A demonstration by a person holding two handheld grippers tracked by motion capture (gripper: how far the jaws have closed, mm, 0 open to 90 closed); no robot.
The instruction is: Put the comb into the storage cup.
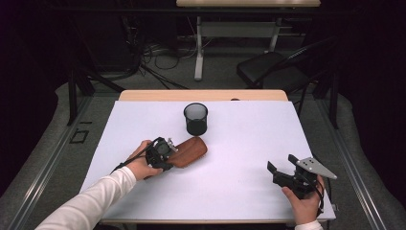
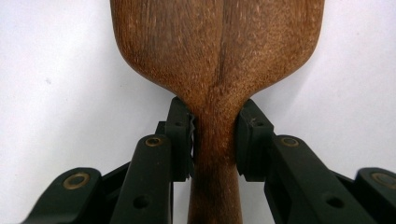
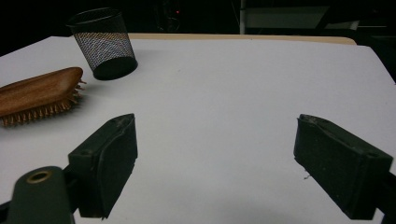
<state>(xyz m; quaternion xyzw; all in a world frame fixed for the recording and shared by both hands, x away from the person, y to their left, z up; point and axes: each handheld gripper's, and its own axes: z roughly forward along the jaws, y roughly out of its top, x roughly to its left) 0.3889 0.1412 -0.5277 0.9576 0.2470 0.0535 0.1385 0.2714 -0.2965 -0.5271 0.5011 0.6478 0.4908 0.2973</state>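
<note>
Two pairs of tongs are in your hands, and they stand very differently. Your left tongs (image 2: 215,140) pinch the wooden hairbrush (image 2: 217,51) at the narrow neck where the handle widens into the head, one jaw pressed on each side. Your right tongs (image 3: 215,163) are spread wide and hold nothing, hovering low over the white table (image 1: 239,158) near its right front corner, well apart from the brush.

The neck is smooth, rounded and tapered, so your grip sits on a slope: if you lift fast or tilt the head down, the heavier head could swing or slide out between the jaws. Should you mean it for the black mesh cup (image 1: 196,118), which stands just beyond the brush, a careless swing could knock that light cup over.

The brush lies on the table left of centre, bristles down and to the side, its back a dark reddish-brown wood with visible grain and a seam running down the middle.
</note>
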